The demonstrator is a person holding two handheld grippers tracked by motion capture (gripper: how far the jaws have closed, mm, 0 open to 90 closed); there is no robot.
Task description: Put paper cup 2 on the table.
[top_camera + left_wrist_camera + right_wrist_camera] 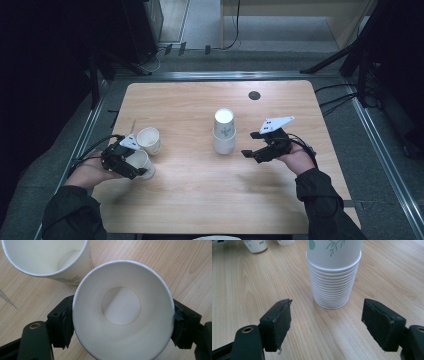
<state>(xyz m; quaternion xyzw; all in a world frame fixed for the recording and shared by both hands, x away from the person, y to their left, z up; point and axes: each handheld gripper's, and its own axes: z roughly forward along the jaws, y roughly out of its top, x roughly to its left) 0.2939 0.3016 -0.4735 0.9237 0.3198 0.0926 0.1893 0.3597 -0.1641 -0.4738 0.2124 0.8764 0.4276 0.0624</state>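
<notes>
A white paper cup (122, 307) stands upright on the wooden table (200, 195) at its left, mouth up and round, not squashed. My left gripper (122, 322) straddles it, open, a pad close at each side of the cup. In the high view this cup (142, 161) sits between the left gripper's (140, 166) jaws. A second upright cup (149, 139) with a green leaf print stands just behind it. At mid table rises a stack of nested cups (224, 131). My right gripper (249, 144) stands open just right of the stack (334, 277), with nothing between its jaws.
A dark round hole (254, 95) sits in the table's far right part. Metal rails and black stands border the table. Bare wood lies in front of the stack and along the near edge. Both single cups (255, 245) stand far off in the right gripper view.
</notes>
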